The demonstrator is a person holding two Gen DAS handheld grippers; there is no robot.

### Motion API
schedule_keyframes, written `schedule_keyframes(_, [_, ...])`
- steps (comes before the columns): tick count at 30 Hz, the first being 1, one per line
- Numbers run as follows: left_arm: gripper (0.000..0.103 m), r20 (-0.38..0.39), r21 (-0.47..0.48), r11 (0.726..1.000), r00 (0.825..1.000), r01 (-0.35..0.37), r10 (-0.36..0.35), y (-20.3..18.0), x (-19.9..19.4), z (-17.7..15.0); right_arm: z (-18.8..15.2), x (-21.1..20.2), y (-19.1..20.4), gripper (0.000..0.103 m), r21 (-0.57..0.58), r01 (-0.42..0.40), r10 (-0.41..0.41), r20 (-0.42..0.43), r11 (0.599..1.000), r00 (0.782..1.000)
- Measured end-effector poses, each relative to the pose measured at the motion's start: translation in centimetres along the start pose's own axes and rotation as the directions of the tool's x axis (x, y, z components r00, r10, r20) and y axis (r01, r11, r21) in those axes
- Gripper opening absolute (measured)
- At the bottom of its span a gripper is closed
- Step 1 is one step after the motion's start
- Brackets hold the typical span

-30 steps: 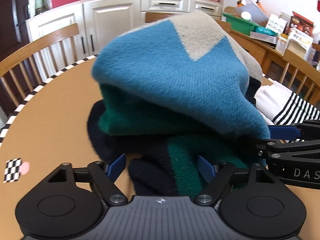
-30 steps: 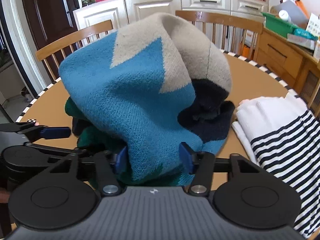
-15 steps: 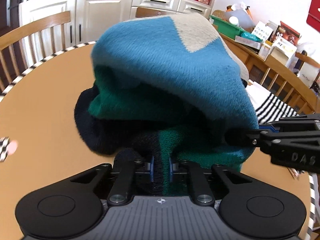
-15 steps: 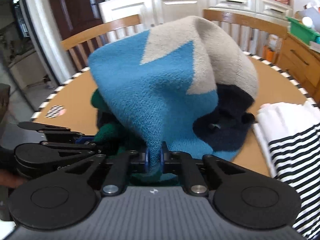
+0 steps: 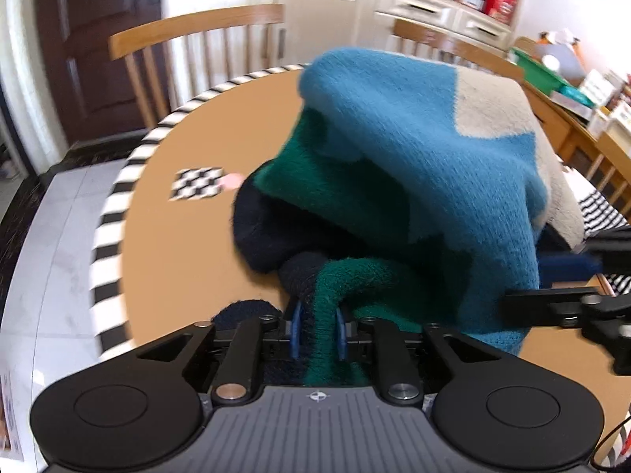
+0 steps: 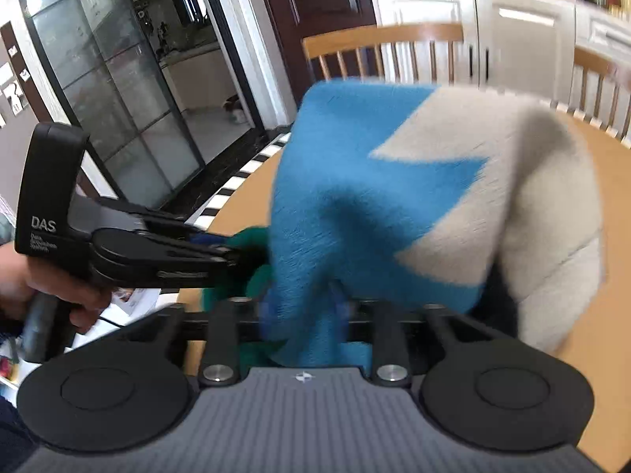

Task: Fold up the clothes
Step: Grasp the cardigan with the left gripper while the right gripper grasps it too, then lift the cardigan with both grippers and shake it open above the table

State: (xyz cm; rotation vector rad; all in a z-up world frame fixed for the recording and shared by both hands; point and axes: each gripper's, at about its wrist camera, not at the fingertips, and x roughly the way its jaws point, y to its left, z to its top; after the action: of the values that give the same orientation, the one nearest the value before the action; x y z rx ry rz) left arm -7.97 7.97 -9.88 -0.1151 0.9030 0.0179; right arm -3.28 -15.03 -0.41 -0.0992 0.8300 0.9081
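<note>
A bulky knit sweater [image 5: 418,165], blue w/ beige, green & navy blocks, is bunched in a heap over the round tan table [image 5: 189,244] w/ its striped rim; left gripper [image 5: 318,333] has a green fold of it between its blue pads, jaws narrow & easing apart; right gripper [image 6: 303,311], blurred, has a blue fold between its pads, jaws opening too; a hand [image 6: 23,280] grips the left tool's handle; wooden chair [image 6: 378,51] behind; striped cloth [image 5: 599,209] at far right.

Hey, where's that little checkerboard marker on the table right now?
In the left wrist view, the checkerboard marker lies flat on the round table, left of the knit sweater, near the striped edge.
</note>
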Motion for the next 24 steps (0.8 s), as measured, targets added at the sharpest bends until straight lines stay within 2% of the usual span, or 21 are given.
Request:
schedule_keyframes(3, [0.031, 0.030, 0.007, 1.000, 0.999, -0.026, 0.026, 0.9, -2.7, -0.6, -0.5, -2.9, -1.7, 0.046, 0.047, 0.053, -0.054, 0.024, 0.998, 0.998])
schedule_keyframes(7, [0.054, 0.069, -0.001, 1.000, 0.997, -0.025, 0.025, -0.5, -6.1, -1.0, -1.7, -5.4, -5.7, 0.047, 0.158, 0.180, -0.185, 0.016, 0.971, 0.983])
schedule_keyframes(11, [0.077, 0.095, -0.044, 0.996, 0.993, 0.080, -0.076, -3.5, -7.3, -1.2, -3.2, -4.4, -8.4, 0.048, 0.174, 0.279, -0.280, -0.019, 0.944, 0.960])
schedule_keyframes(13, [0.079, 0.090, -0.011, 0.993, 0.989, 0.117, -0.116, -5.5, -6.7, -1.5, -3.4, -3.0, -8.9, 0.047, 0.154, 0.279, -0.278, -0.027, 0.948, 0.960])
schedule_keyframes(16, [0.079, 0.108, 0.110, 0.990, 0.989, 0.087, -0.099, -8.9, -5.6, -1.8, -3.8, -1.2, -9.1, 0.045, 0.139, 0.249, -0.248, -0.019, 0.959, 0.968])
schedule_keyframes(17, [0.076, 0.131, 0.145, 0.987, 0.988, 0.068, -0.087, -9.8, -5.2, -1.9, -4.0, -0.6, -9.0, 0.040, 0.138, 0.242, -0.242, -0.017, 0.960, 0.970])
schedule_keyframes(18, [0.072, 0.152, 0.166, 0.984, 0.984, 0.066, -0.091, -10.5, -4.9, -1.9, -4.1, -0.1, -8.8, 0.024, 0.141, 0.239, -0.239, -0.016, 0.961, 0.971])
schedule_keyframes(19, [0.053, 0.172, 0.182, 0.981, 0.980, 0.068, -0.100, -11.0, -4.7, -1.8, -4.1, 0.2, -8.7, 0.016, 0.145, 0.235, -0.236, -0.012, 0.961, 0.972])
schedule_keyframes(20, [0.031, 0.175, 0.188, 0.979, 0.978, 0.077, -0.110, -11.3, -4.3, -1.6, -4.2, 0.0, -8.6, 0.014, 0.146, 0.231, -0.233, -0.004, 0.962, 0.972])
schedule_keyframes(21, [0.020, 0.168, 0.174, 0.981, 0.979, 0.087, -0.116, -11.1, -4.2, -1.4, -4.2, -0.2, -8.6, 0.013, 0.145, 0.229, -0.233, 0.009, 0.963, 0.973])
schedule_keyframes(22, [0.015, 0.161, 0.155, 0.983, 0.979, 0.096, -0.121, -10.8, -4.0, -1.1, -4.2, -0.6, -8.5, 0.012, 0.143, 0.224, -0.229, 0.017, 0.964, 0.973])
schedule_keyframes(24, [0.014, 0.154, 0.116, 0.986, 0.979, 0.117, -0.135, -10.3, -4.3, -0.9, -4.0, -1.6, -8.3, 0.011, 0.137, 0.214, -0.219, 0.027, 0.967, 0.975])
